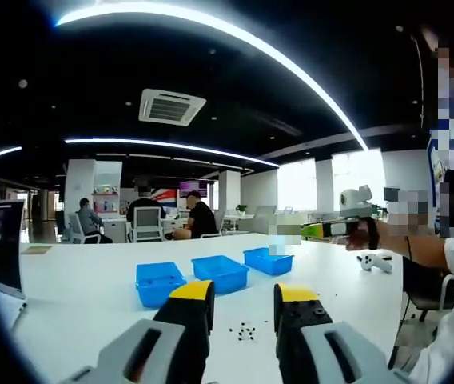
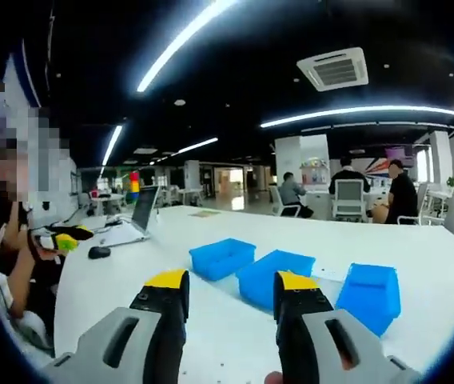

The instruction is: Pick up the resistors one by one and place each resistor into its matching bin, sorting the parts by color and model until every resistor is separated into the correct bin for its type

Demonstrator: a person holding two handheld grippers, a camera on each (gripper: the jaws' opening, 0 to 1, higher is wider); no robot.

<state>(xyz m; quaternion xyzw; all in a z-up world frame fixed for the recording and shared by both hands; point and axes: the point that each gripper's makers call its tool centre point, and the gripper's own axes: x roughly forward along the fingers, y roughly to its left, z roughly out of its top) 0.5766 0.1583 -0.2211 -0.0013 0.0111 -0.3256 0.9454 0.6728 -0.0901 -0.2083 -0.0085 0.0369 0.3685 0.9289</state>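
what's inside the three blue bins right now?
The three blue bins stand in a row on the white table. Their walls hide most of the insides, so contents cannot be told. Small dark resistors lie loose on the table.

White worktop with bins and loose parts

Three blue plastic bins sit in a row on it; a scatter of small dark resistors lies at 6 o'clock of them, a white game controller at 3 o'clock, an open laptop and black mouse at 9 o'clock.
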